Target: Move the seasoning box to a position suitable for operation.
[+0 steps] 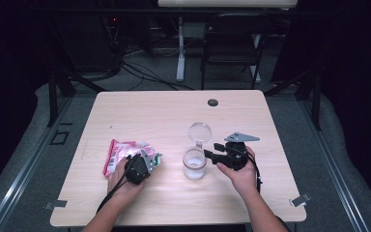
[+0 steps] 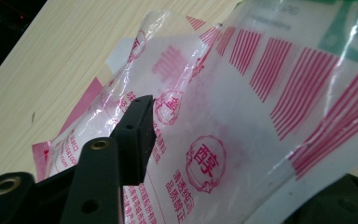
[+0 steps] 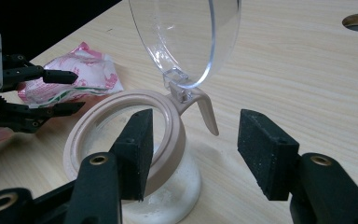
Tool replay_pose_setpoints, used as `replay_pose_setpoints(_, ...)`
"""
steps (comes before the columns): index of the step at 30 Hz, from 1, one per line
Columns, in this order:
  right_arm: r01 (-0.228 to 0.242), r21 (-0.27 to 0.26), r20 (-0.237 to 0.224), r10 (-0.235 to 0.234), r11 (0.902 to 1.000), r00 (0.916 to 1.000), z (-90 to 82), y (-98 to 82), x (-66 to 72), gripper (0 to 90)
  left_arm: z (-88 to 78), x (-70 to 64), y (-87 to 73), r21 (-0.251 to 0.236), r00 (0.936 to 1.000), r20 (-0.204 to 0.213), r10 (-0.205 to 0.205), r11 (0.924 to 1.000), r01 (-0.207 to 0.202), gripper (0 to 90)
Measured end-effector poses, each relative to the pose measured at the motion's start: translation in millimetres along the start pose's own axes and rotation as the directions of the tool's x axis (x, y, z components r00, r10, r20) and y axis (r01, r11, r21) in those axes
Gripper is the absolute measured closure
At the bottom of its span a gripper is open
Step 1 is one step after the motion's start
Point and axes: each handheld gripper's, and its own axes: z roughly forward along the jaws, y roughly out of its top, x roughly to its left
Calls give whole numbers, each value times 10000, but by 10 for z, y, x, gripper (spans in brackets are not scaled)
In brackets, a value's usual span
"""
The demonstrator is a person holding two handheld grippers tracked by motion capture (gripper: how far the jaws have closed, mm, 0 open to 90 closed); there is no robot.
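The left gripper (image 1: 147,162) is closing on the pink bag (image 1: 121,153); the right gripper (image 3: 193,156) is gaping beside the open-lidded jar (image 1: 194,163).

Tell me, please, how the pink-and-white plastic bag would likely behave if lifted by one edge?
The bag is thin, creased film, so it would probably sag rather than stay flat. Its glossy surface may slip in the left claw. It bulges, so loose contents would probably shift downward.

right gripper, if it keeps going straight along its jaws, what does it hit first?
Most likely the jar. The right gripper is open and points left at it in the high view; in its own view the beige rim sits just beyond the jaws, clear lid flipped up. Exact gap is unclear.
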Motion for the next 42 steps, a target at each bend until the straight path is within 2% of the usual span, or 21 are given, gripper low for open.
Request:
replay_pose_setpoints(4, -9, 19, -10, 9, 10000, 10000, 11, -4, 3, 457, 21, 30, 1, -36, 9990, 52, -440, 9990, 441, 597)
replay_pose_setpoints(9, -3, 1, -3, 3, 10000, 10000, 10, -5, 4, 457, 60, 100, 2, -149, 9898, 687, -1251, 9919, 1264, 666)
replay_pose_setpoints(14, 26, 25, 6, -26, 10000, 10000, 6, -4, -5, 457, 82, 128, 2, -118, 9860, 767, -1478, 9887, 1491, 714)
replay_pose_setpoints(19, -79, -103, 49, 79, 9999, 10000, 7, -7, -3, 458, 108, 167, 5, 52, 9724, 1179, -2013, 9793, 2021, 788)
replay_pose_setpoints(22, -94, -122, 26, 95, 9999, 10000, 3, -6, -6, 458, 111, 193, -3, 55, 9678, 1317, -2145, 9764, 2157, 819)
replay_pose_setpoints(26, -115, -132, 19, 115, 9998, 9999, 13, -9, -3, 459, 127, 238, -17, 63, 9481, 1627, -2731, 9612, 2757, 846)
replay_pose_setpoints(27, -118, -141, 22, 118, 9998, 9999, 12, -9, -1, 459, 126, 244, -23, 36, 9455, 1656, -2805, 9589, 2838, 851)
replay_pose_setpoints(30, -102, -155, 28, 103, 9998, 9999, 5, -8, 2, 459, 121, 275, -47, -23, 9286, 1910, -3183, 9458, 3247, 869)
replay_pose_setpoints(31, -120, -170, 51, 121, 9998, 9999, 5, -9, 0, 459, 121, 280, -50, -35, 9259, 1948, -3237, 9437, 3307, 877)
replay_pose_setpoints(33, -110, -134, 32, 111, 9998, 9999, 5, -9, -8, 460, 126, 287, -58, -132, 9229, 1947, -3323, 9399, 3412, 883)
replay_pose_setpoints(37, -101, -120, 19, 102, 9999, 9999, 3, -8, -10, 460, 117, 298, -67, -146, 9220, 2126, -3237, 9424, 3342, 894)
replay_pose_setpoints(41, -155, -202, 6, 155, 9997, 9999, -2, -8, -4, 460, 111, 312, -75, -156, 9179, 2225, -3285, 9402, 3402, 897)
replay_pose_setpoints(42, -157, -207, 2, 157, 9997, 9999, -2, -8, -4, 460, 112, 315, -77, -169, 9153, 2272, -3325, 9384, 3451, 900)
